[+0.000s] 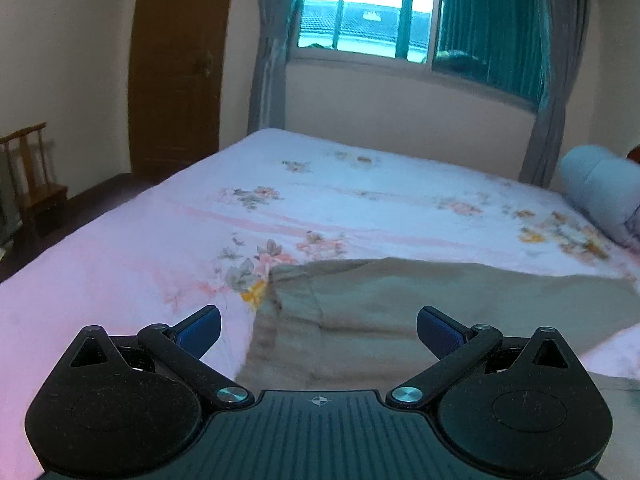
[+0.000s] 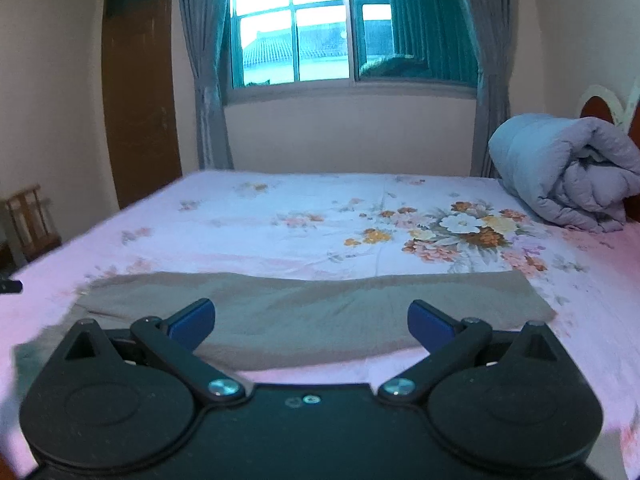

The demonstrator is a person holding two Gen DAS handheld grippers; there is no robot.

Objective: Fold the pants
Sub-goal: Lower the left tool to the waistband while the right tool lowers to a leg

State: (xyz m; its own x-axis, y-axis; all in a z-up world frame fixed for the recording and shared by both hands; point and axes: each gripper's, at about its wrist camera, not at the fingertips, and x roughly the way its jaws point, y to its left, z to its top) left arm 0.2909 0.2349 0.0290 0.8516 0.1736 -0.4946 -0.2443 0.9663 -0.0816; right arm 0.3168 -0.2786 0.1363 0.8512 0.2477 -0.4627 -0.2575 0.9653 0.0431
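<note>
Your left hand-held gripper [image 1: 319, 330] and right hand-held gripper [image 2: 311, 322] are both spread wide above the tan pants [image 2: 320, 300] lying flat on the bed [image 2: 280, 208].

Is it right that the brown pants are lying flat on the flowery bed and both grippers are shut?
Not quite. The brown pants do lie on the flowery bed, but the left hand-held gripper and right hand-held gripper are both open, as each wrist view shows.

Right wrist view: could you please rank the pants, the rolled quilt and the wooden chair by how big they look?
1. pants, though nearness inflates them
2. quilt
3. chair, far off and cut by the edge
</note>
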